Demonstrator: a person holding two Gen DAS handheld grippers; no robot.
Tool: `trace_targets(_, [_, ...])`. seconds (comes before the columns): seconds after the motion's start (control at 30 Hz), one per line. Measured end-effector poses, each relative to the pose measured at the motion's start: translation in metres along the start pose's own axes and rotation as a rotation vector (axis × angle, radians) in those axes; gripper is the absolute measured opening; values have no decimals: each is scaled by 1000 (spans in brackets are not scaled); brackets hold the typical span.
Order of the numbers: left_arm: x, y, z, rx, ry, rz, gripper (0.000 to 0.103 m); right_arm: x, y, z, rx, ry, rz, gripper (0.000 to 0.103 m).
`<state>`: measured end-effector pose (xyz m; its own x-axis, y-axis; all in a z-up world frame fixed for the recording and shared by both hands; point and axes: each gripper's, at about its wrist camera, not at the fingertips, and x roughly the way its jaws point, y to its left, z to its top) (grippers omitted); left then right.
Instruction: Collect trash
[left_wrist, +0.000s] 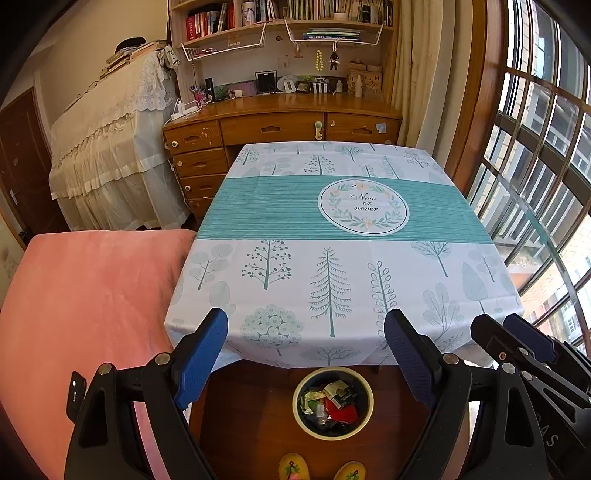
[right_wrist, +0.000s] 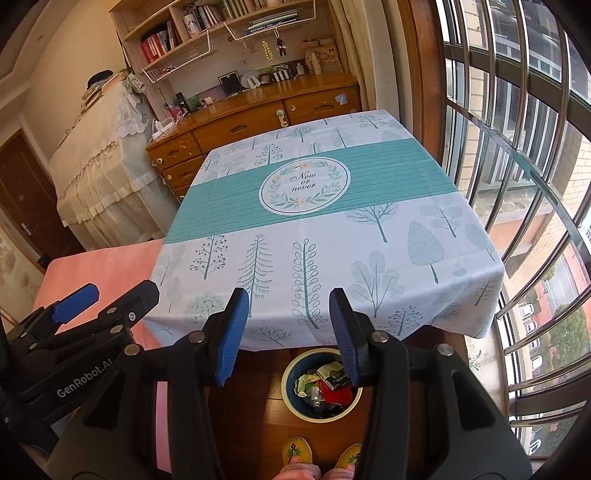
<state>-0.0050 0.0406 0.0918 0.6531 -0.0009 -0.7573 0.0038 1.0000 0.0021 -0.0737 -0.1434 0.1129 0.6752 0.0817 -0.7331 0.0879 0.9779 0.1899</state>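
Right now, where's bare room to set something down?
The whole tablecloth top is bare, from the near edge to the desk side. The pink blanket left of it is bare too. The bin on the floor below the near edge is crowded with trash.

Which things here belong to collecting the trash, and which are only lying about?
Belong to the job:
- trash bin on the floor, with wrappers inside
- left gripper, open, holding nothing
- right gripper, open, holding nothing

Only lying about:
- tablecloth with tree print
- pink blanket
- wooden desk
- bookshelf
- slippers
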Motion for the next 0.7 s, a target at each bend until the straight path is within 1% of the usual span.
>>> trace_targets(0.7, [30, -7, -4, 3, 47, -8, 88, 17, -7, -2, -3, 38, -20, 42])
